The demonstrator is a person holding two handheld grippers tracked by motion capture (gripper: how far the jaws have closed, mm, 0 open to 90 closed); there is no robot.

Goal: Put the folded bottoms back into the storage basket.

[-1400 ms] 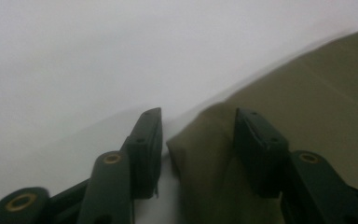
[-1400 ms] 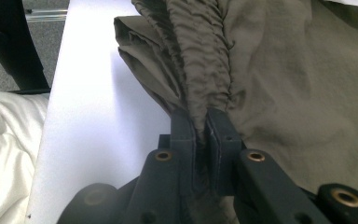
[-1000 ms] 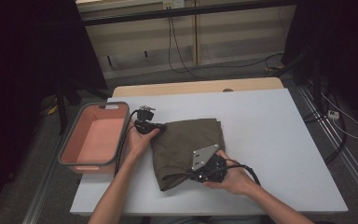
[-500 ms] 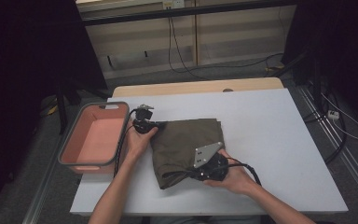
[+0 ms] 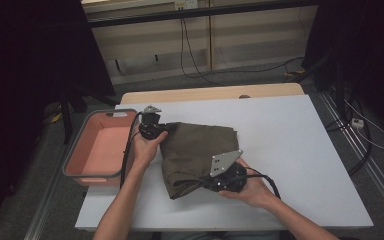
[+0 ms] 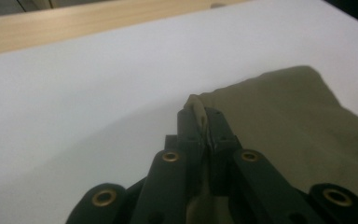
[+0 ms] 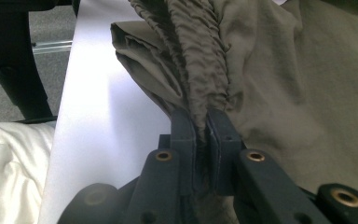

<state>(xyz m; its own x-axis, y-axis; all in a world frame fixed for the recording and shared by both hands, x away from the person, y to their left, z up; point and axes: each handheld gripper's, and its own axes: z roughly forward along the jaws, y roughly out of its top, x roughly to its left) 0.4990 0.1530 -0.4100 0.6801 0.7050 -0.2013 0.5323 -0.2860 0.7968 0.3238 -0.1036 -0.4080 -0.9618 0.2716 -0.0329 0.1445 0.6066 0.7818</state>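
Pinching the olive cloth at two spots mid-table: left gripper clamped on a thin corner edge, right gripper clamped on a gathered bunch. Risking slip of that thin corner if pulled apart hard.

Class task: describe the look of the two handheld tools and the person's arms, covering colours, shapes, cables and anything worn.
Each tool is black. The left tool and right tool each carry a grey three-cornered plate and trail a black cable. In the gripper views, the linkage arms have brass-coloured rivets below two flat black jaws. The forearms are bare, no sleeves or gloves showing.
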